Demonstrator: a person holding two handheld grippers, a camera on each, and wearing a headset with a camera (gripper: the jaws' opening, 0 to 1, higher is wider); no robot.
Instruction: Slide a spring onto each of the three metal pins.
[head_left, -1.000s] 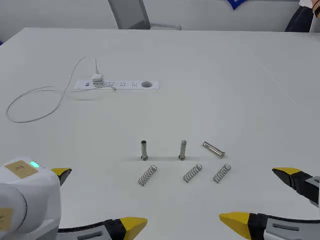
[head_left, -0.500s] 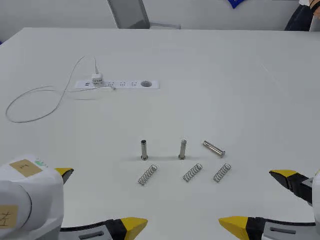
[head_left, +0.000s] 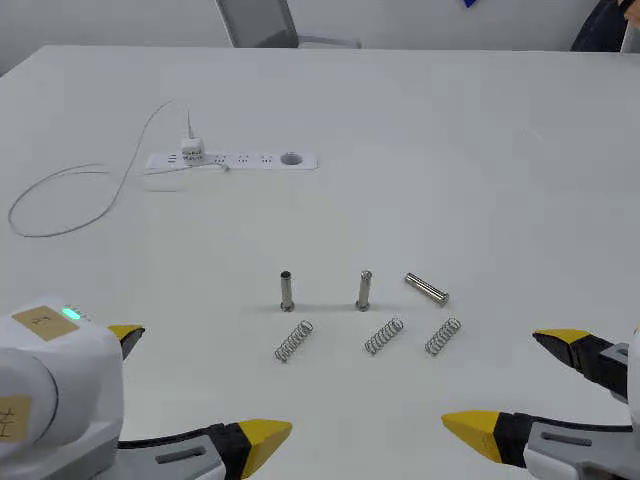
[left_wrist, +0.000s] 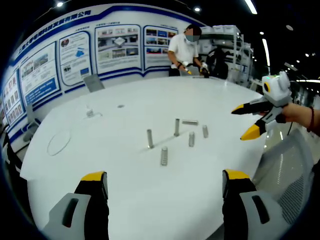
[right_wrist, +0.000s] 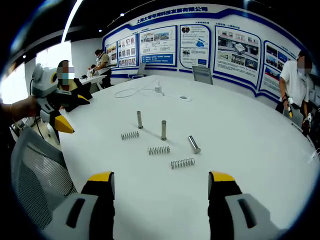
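Note:
Two metal pins stand upright on the white table, the left pin (head_left: 287, 291) and the middle pin (head_left: 364, 290); a third pin (head_left: 427, 289) lies on its side to their right. In front of each lies a loose spring: left spring (head_left: 294, 340), middle spring (head_left: 384, 336), right spring (head_left: 443, 336). My left gripper (head_left: 190, 385) is open near the table's front-left edge with nothing between its yellow-tipped fingers. My right gripper (head_left: 520, 385) is open at the front right, also holding nothing. The pins (left_wrist: 176, 127) and the springs (right_wrist: 159, 149) sit well ahead of both grippers.
A white power strip (head_left: 232, 161) with a plugged-in charger and a looping white cable (head_left: 60, 200) lies at the back left. A grey chair (head_left: 262, 22) stands past the far edge. A person (left_wrist: 186, 50) works at a far table.
The head camera has tipped slightly, so the whole scene sits a little higher. Both grippers stay open at the front edge. Pins and springs have not moved.

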